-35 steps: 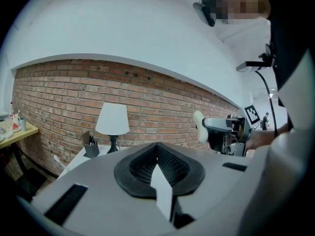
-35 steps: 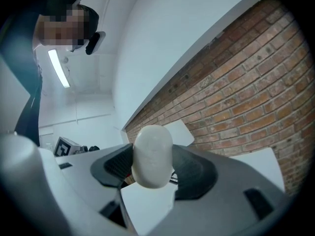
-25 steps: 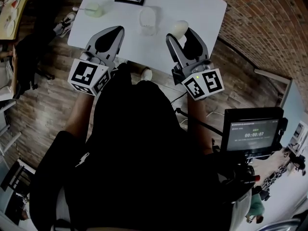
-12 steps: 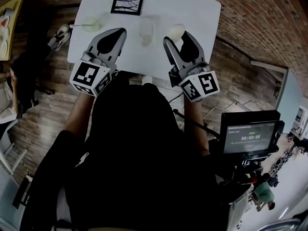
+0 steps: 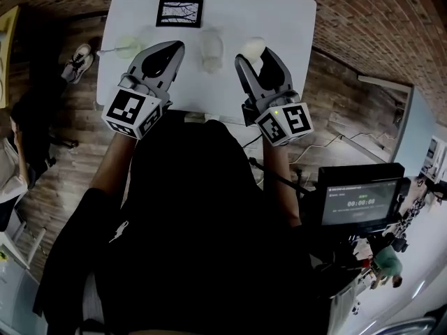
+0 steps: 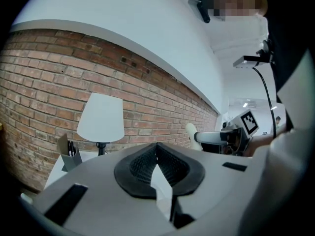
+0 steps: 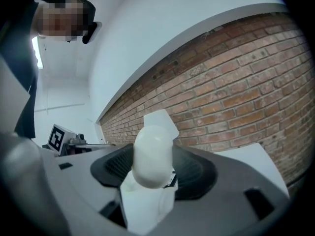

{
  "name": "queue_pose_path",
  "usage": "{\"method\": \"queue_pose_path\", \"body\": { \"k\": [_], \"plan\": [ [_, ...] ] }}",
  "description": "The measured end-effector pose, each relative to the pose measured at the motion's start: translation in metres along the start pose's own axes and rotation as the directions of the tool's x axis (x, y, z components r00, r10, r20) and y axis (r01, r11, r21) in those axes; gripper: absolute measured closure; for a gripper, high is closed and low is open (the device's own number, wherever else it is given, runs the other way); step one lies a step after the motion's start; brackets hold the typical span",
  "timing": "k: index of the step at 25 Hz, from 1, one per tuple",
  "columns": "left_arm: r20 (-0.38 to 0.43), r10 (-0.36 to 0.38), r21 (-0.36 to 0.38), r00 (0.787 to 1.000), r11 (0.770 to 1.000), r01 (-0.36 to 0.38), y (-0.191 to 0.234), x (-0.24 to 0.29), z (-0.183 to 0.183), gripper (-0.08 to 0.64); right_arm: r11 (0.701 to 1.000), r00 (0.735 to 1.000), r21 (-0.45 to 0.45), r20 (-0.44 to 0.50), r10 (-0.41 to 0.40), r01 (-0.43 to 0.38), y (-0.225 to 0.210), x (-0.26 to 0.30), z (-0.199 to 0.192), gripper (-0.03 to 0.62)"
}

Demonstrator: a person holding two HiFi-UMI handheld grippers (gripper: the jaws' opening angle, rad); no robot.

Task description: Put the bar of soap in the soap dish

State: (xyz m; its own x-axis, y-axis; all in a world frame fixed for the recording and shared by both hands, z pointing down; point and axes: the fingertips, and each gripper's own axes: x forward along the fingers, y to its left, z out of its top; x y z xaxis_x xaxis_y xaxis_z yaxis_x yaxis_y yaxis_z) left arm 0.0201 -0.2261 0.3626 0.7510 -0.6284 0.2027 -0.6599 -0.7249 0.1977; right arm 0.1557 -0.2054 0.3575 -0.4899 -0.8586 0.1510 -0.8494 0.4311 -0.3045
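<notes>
A cream oval bar of soap (image 5: 254, 45) stands on end between the jaws of my right gripper (image 5: 257, 56), which is shut on it above the near part of the white table (image 5: 279, 12). In the right gripper view the soap (image 7: 152, 154) fills the gap of that gripper (image 7: 150, 181). A translucent soap dish (image 5: 211, 47) lies just left of the soap. My left gripper (image 5: 170, 51) hovers left of the dish, shut and holding nothing; its tips (image 6: 160, 176) meet.
A pale green round thing (image 5: 128, 45) with a thin handle lies at the table's left. A black-framed picture (image 5: 179, 11) and dark items sit at the far edge. A lamp (image 6: 101, 118) and pen holder (image 6: 69, 154) stand by the brick wall.
The head view has shifted, so the table sits a little lower in frame. The right gripper with the soap has drawn level with the dish. Both grippers keep their state.
</notes>
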Motion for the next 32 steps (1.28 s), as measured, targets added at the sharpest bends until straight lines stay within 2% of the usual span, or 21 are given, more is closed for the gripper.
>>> {"method": "queue_pose_path", "body": {
  "k": [8, 17, 32],
  "plan": [
    [-0.013, -0.029, -0.023, 0.999, 0.999, 0.029, 0.018, 0.001, -0.015, 0.554, 0.998, 0.996, 0.000, -0.063, -0.056, 0.056, -0.004, 0.027, -0.037, 0.339],
    [-0.028, -0.024, -0.056, 0.999, 0.998, 0.023, 0.037, -0.003, -0.028, 0.554, 0.995, 0.989, 0.008, -0.117, -0.095, 0.096, -0.011, 0.044, -0.067, 0.339],
    [-0.038, -0.028, -0.071, 0.999, 0.997, 0.026, 0.042, -0.001, -0.038, 0.554, 0.988, 0.970, 0.023, -0.193, -0.145, 0.152, -0.031, 0.050, -0.110, 0.337]
  ]
}}
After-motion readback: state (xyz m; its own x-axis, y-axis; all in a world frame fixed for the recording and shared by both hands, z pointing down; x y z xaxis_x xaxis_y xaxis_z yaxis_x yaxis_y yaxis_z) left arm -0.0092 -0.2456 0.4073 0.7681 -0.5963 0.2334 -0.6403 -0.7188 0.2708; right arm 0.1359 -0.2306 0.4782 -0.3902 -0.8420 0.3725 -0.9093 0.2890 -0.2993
